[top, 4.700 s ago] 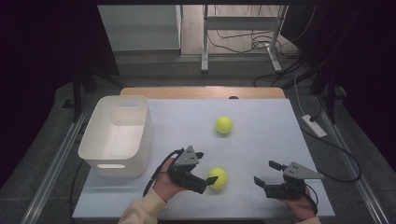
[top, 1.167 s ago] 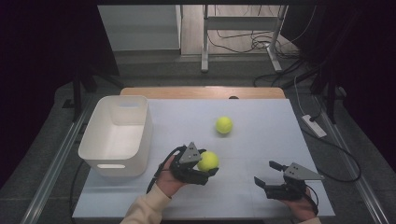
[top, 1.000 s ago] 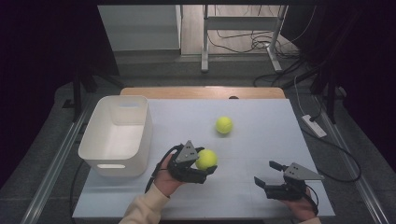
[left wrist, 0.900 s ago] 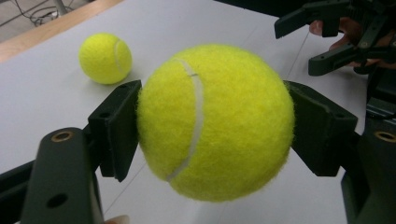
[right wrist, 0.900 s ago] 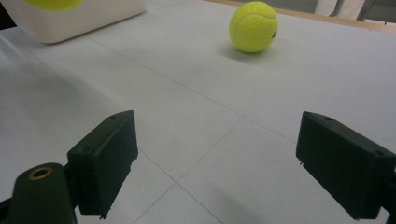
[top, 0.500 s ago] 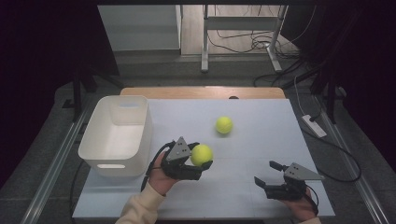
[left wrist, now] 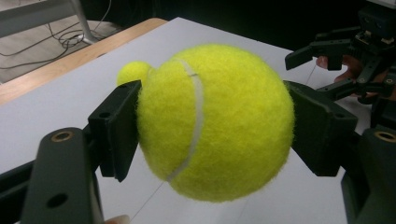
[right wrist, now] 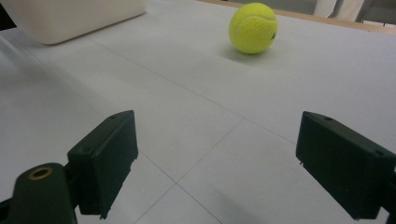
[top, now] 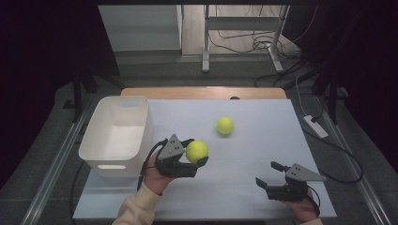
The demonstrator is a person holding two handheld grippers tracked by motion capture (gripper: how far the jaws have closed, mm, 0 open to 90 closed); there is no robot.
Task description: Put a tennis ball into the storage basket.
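Faintly, a dark mark on the far ball (right wrist: 252,28) was unreadable; left claw (top: 194,158) clamped a tennis ball (top: 197,151) above the worktop (top: 253,154); right claw (top: 273,175) rested apart.

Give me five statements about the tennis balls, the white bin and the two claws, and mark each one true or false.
1. The left claw is shut on a tennis ball. True.
2. The held ball rests on the table. False: the high view shows it lifted clear of the surface.
3. The second tennis ball lies inside the white bin. False: it sits on the table to the right of the bin.
4. The right claw is open with nothing between its jaws. True.
5. The white bin holds a ball. False: what shows of its inside is bare.
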